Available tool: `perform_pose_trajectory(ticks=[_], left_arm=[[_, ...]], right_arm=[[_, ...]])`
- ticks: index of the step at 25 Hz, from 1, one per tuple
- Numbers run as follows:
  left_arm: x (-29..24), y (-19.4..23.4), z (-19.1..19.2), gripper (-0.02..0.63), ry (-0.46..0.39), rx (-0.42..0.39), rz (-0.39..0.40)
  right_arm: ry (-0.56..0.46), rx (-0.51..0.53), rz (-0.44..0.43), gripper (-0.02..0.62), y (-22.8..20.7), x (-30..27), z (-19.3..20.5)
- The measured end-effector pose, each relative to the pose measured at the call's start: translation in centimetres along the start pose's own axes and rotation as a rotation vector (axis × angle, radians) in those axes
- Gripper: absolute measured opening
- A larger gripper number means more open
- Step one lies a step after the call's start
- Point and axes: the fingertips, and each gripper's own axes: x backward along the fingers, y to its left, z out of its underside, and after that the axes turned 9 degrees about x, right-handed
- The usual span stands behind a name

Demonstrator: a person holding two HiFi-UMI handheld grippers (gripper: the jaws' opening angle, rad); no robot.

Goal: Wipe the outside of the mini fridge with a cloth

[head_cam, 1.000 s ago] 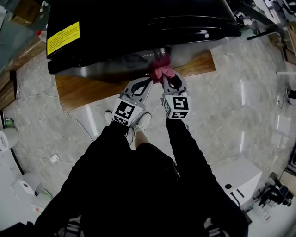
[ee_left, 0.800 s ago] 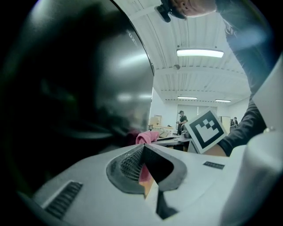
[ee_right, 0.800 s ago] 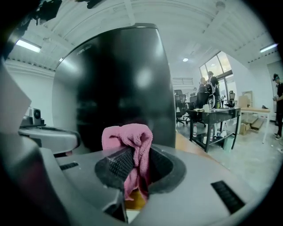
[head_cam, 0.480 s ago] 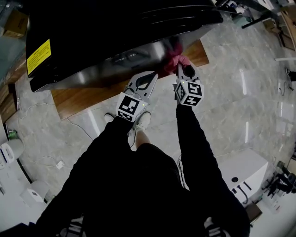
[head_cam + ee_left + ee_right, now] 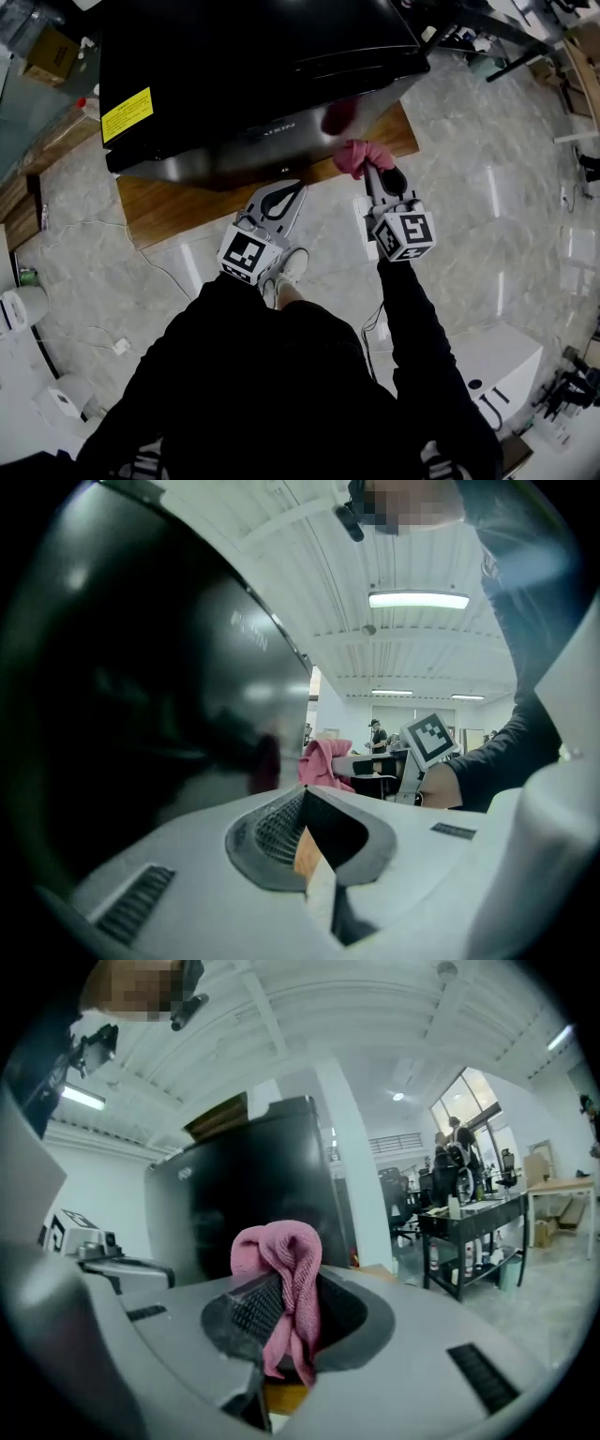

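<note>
1. Pulled back since half a second ago, the right gripper (image 5: 368, 172) now holds the cloth (image 5: 356, 156) just off the front lower right corner of the mini fridge (image 5: 262, 56), where before the cloth lay against the glossy front.
2. At far left in the head view, a yellow label (image 5: 127, 114) sits on the fridge's black top, near its left edge.
3. The fridge stands on a wooden board (image 5: 178, 202), which rests on a pale marble-patterned floor (image 5: 487, 169).
4. The left gripper (image 5: 298, 189) points at the fridge's front from below, with its marker cube (image 5: 246, 253) nearest the person.
5. In the left gripper view, its jaws are pressed together at the tips with nothing between them, and the dark fridge door (image 5: 141, 696) fills the left side.
6. A dull pink reflection (image 5: 337, 114) shows in the fridge's shiny front, just above the cloth.
7. The cloth is pink and bunched, and lies over the board's front edge. I cannot tell whether it touches the fridge.
8. In the right gripper view, the jaws pinch the cloth (image 5: 281, 1241) at its middle, with a loop above and loose ends hanging below, and the fridge (image 5: 253, 1185) stands beyond it.
9. The right gripper's marker cube (image 5: 405, 234) sits over the floor, to the right of the left gripper's cube.
</note>
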Motion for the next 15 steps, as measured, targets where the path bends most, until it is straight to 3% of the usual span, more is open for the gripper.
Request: perform_pose_trajectory(ticks=[6,11,15], left_arm=[[7.2,-0.8,-5.6,0.006,-0.052,-0.015,-0.04],[12.3,-2.3,-7.7,0.006,-0.053,0.013,-0.105],[15.5,-3.7,-9.0,0.006,-0.078,0.027,-0.117]], right_arm=[[-0.076,0.009,-0.256,0.086,9.6,2.7,-7.6],[-0.098,-0.001,-0.357,0.087,14.9,6.1,-10.6],[-0.078,-0.031,-0.429,0.087,18.3,8.1,-10.8]])
